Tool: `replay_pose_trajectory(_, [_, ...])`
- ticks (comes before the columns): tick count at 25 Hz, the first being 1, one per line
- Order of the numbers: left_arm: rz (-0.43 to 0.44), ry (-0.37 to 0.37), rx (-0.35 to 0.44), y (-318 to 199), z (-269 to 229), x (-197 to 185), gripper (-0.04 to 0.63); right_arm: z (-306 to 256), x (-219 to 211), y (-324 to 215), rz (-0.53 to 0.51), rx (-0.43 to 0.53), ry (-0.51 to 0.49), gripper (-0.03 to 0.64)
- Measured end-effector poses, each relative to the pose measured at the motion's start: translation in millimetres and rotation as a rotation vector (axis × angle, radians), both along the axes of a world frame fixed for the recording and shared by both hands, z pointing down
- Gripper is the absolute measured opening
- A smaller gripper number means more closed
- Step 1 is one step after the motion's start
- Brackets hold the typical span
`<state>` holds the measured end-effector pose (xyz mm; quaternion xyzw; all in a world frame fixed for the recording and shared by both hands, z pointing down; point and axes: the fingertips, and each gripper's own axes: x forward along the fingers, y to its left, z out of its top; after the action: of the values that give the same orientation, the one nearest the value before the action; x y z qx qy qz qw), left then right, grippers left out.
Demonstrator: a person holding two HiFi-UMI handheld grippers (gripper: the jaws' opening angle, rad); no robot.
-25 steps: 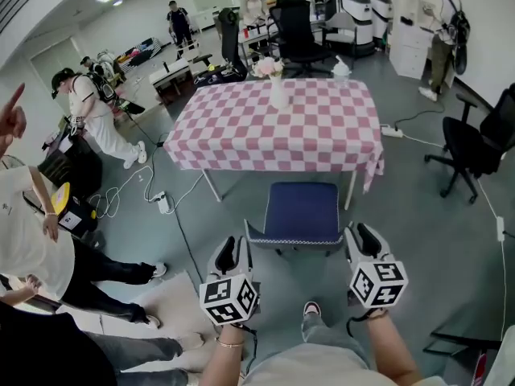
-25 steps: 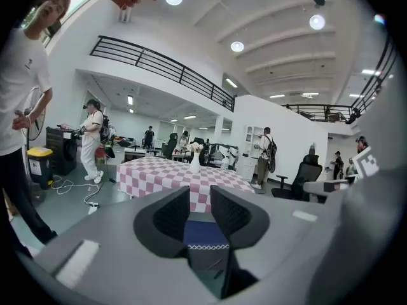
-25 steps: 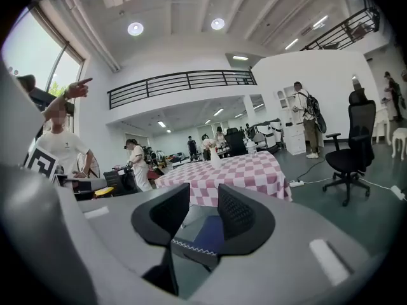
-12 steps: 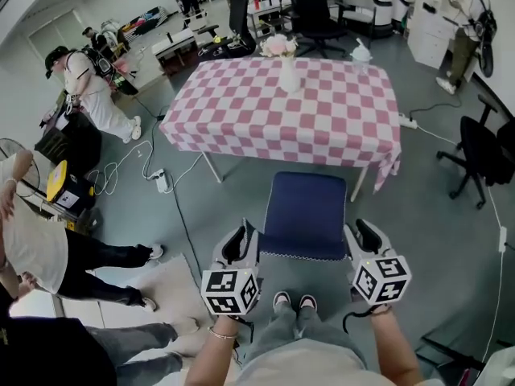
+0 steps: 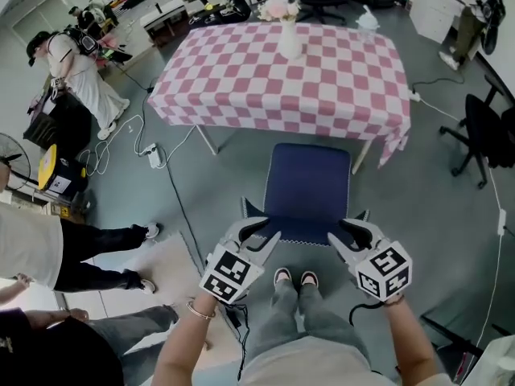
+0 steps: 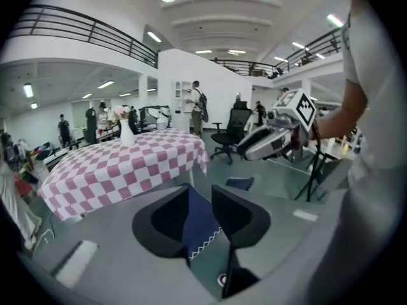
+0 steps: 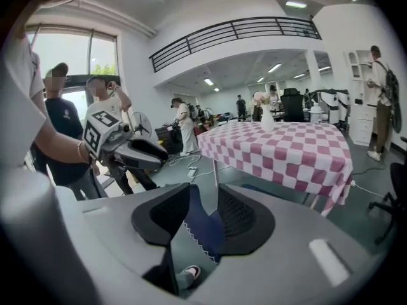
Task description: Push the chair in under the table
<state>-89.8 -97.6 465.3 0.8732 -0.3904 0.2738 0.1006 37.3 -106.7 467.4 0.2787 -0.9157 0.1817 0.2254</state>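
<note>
Left hand-held gripper [image 5: 271,231] (jaws just widening) and right hand-held gripper [image 5: 336,233], both spread astride the chair [image 5: 310,185] at its near edge; uneven pushing may skew it into the surface [image 5: 265,87] leg [image 5: 363,156].

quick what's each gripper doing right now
Left gripper: open, jaws just been opening, chair edge in the gap, not gripped.
Right gripper: open, chair edge in the gap.

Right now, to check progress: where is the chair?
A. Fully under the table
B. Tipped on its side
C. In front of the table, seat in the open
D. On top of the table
C: the chair stands upright, its blue seat showing in front of the table.
</note>
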Motion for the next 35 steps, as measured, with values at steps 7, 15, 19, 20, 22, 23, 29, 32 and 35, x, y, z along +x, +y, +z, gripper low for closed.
replay_pose_trajectory(7, [0.364,-0.324,-0.069,27.2,53.2,13.4,0.121,45.5,-16.6,36.3,-0.328,0.026,0.312,0.123])
replay_pose_trajectory(15, [0.503,-0.509,-0.077,31.0,88.2,10.9,0.129,81.8,-23.2,43.5,-0.486,0.041,0.524,0.124])
replay_pose_trajectory(19, [0.544,-0.538,-0.100,28.8,100.6,13.1,0.130,99.7,-21.8,41.8,-0.527,0.042,0.624,0.124])
replay_pose_trajectory(20, [0.554,-0.546,-0.106,28.6,104.1,13.4,0.132,103.5,-21.2,41.1,-0.532,0.040,0.644,0.123])
replay_pose_trajectory(22, [0.567,-0.560,-0.116,27.7,111.8,13.7,0.135,111.5,-18.5,39.2,-0.540,0.032,0.687,0.123])
replay_pose_trajectory(23, [0.570,-0.565,-0.121,26.8,115.8,13.9,0.135,115.7,-16.4,37.6,-0.541,0.030,0.712,0.123])
replay_pose_trajectory(29, [0.538,-0.574,-0.127,19.1,129.1,15.4,0.098,125.8,-12.5,29.2,-0.490,0.006,0.749,0.119])
replay_pose_trajectory(32, [0.522,-0.568,-0.127,17.7,127.5,16.6,0.091,124.5,-11.4,27.3,-0.479,-0.001,0.738,0.115])
replay_pose_trajectory(35, [0.494,-0.581,-0.125,13.0,126.5,20.3,0.094,124.3,-7.7,22.2,-0.459,0.022,0.745,0.114])
